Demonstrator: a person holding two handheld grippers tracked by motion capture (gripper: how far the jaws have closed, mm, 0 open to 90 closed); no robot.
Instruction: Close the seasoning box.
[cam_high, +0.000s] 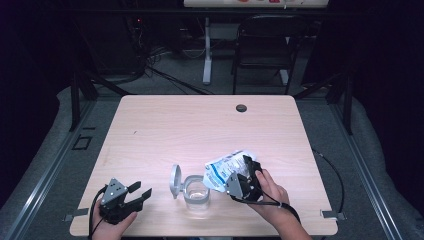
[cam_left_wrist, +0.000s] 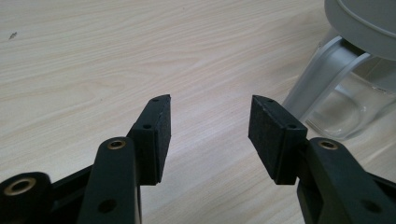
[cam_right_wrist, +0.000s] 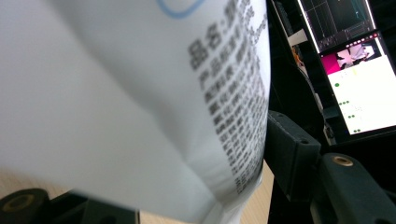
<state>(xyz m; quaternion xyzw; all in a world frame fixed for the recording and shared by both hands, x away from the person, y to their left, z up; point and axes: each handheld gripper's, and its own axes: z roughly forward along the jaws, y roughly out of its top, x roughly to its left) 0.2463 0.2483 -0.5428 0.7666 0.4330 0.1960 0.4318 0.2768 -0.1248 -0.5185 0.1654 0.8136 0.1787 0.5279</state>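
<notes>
While the right tool (cam_high: 248, 176) grips it, the crinkled white bag (cam_high: 225, 169) tilts over the clear square container (cam_high: 196, 192).

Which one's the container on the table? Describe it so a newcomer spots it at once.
Start at the wooden table and go to its near edge, in the middle. Between the open left gripper and the white bag held in the right gripper stands the container. It is the one clear thing there, with a grey lid flipped up on its left side.
</notes>
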